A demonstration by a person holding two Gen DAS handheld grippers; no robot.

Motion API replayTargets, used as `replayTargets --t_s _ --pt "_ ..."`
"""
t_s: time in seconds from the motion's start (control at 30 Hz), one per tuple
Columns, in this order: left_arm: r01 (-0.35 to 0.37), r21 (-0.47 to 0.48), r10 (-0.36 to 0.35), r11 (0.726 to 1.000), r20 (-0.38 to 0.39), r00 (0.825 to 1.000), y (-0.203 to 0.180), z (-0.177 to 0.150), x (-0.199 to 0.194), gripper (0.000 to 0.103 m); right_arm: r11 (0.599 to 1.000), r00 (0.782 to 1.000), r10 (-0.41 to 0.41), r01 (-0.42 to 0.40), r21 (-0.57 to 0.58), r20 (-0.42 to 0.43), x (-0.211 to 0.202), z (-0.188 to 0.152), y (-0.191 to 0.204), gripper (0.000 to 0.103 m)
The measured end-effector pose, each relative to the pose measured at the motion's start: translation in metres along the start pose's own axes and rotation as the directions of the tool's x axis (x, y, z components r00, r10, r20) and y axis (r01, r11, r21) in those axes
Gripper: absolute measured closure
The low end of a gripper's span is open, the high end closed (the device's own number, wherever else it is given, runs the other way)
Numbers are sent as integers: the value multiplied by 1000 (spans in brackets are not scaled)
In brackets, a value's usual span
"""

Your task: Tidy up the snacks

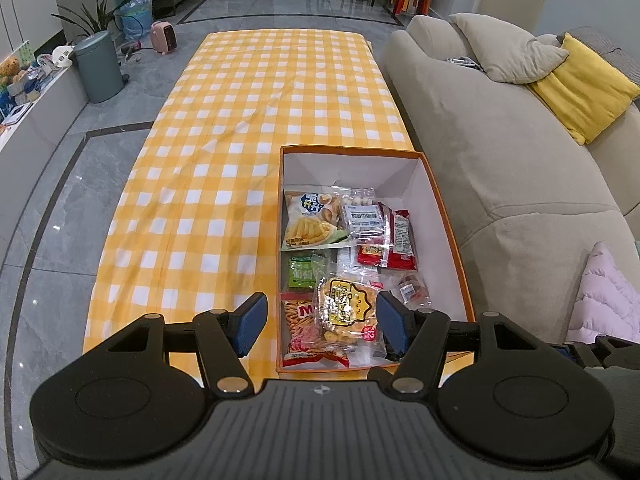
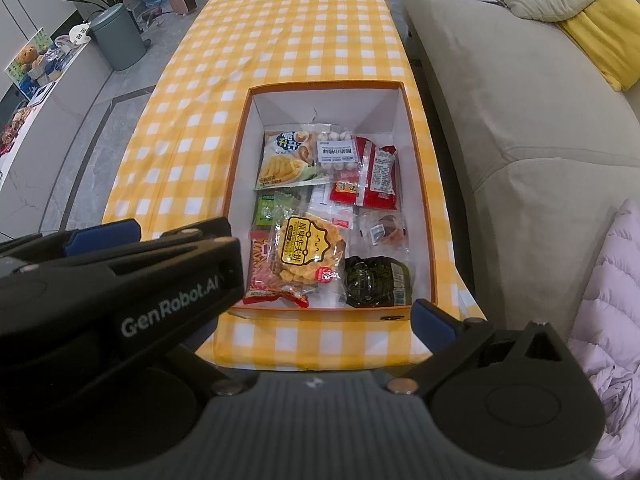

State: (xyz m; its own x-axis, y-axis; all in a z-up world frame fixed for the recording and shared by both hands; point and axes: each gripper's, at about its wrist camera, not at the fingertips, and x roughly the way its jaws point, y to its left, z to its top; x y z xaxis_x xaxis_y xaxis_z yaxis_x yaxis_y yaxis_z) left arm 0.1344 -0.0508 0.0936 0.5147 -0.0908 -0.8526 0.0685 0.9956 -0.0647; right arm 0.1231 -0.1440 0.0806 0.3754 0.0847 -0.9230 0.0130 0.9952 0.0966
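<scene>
An orange-rimmed white box (image 1: 448, 216) (image 2: 416, 152) stands on the yellow checked tablecloth (image 1: 224, 168) at its near right end. Inside lie several snack packs: a yellow chips bag (image 1: 312, 220) (image 2: 288, 160), a waffle cookie pack (image 1: 346, 310) (image 2: 306, 250), a red stick-snack bag (image 2: 264, 276), red sachets (image 2: 380, 176) and a dark green pack (image 2: 376, 282). My left gripper (image 1: 322, 326) (image 2: 152, 236) hovers open over the box's near left corner, holding nothing. My right gripper (image 2: 320, 324) is at the box's near edge. Only its right finger (image 2: 430, 324) shows, far out to the side, with nothing held.
A beige sofa (image 1: 500, 168) with grey and yellow cushions runs along the table's right side, a pink quilted blanket (image 2: 608, 300) at its near end. A grey bin (image 1: 98, 66) and pink heater (image 1: 164, 36) stand on the floor at the far left.
</scene>
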Motion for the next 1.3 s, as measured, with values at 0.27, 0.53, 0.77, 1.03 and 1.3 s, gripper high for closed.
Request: replayTargets --t_s 0.27,0.53,0.77,1.03,1.3 --pt "-3 -3 3 1000 -1 1000 1 0 1 30 1000 1000 -5 5 4 2 1 0 1 4" --pt "10 0 -10 1000 6 1000 0 0 1 30 1000 1000 -1 1 6 1 1 0 1 4" --pt "12 2 -12 1000 3 1000 1 1 1 30 1000 1000 -2 2 9 -2 0 0 -1 4" --pt "21 3 -21 1000 3 1000 0 1 1 30 1000 1000 -5 5 8 1 -1 -1 -1 4" --pt "22 4 -22 1000 5 1000 -1 1 0 30 1000 1000 -4 4 8 1 0 -1 -2 4"
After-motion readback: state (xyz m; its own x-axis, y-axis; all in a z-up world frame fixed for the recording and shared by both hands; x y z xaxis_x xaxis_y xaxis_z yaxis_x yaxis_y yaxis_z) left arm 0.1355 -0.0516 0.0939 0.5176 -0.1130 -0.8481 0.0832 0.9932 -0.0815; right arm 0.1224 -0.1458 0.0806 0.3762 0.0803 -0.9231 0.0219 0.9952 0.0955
